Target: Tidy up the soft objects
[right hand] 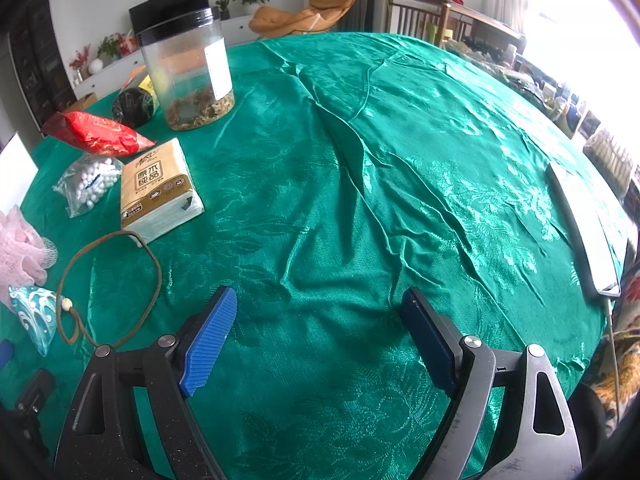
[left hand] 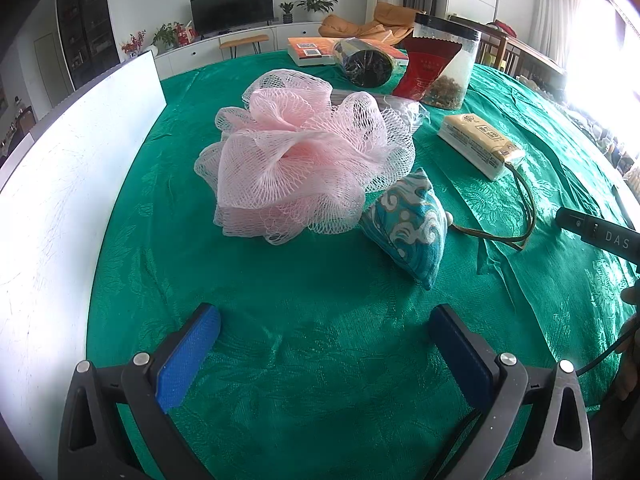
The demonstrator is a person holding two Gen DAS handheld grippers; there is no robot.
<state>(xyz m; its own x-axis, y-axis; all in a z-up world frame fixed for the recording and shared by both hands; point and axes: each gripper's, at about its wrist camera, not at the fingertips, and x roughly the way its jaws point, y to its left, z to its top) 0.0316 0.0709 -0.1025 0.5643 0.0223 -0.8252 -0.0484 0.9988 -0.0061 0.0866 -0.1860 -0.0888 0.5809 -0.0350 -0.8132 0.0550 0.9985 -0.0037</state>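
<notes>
1. Left wrist view: the left gripper [left hand: 324, 354] is seen low in the frame, its blue pads [left hand: 188, 360] spread wide over the green cloth [left hand: 320, 280], with nothing held between them
2. A pink loofah [left hand: 304, 156] is seen at 12 o'clock from that gripper, resting on the cloth well clear of the pads
3. A teal pouch [left hand: 408, 228] lies at 1 o'clock, touching the loofah's lower right edge
4. A brown cord [left hand: 528, 216] is looped at 2 o'clock, beside the pouch, and a tissue pack [left hand: 480, 144] lies beyond it
5. A white board [left hand: 60, 200] fills the 9 to 10 o'clock side, along the cloth's edge
6. A clear jar [left hand: 444, 64] with a black lid stands at the far side near 1 o'clock, with a red bag [left hand: 420, 68] in front of it and a dark roll [left hand: 364, 64] just to its left
7. Part of the right gripper's body is visible at 3 o'clock
8. Right wrist view: the right gripper [right hand: 320, 344] is likewise held wide open and empty, over bare wrinkled cloth
9. The loofah and pouch are seen at 9 o'clock at the frame's left edge, with the cord between them and the gripper
10. The tissue pack and a bag of white beads [right hand: 90, 184] lie at 10 o'clock, the jar at 11 o'clock
</notes>
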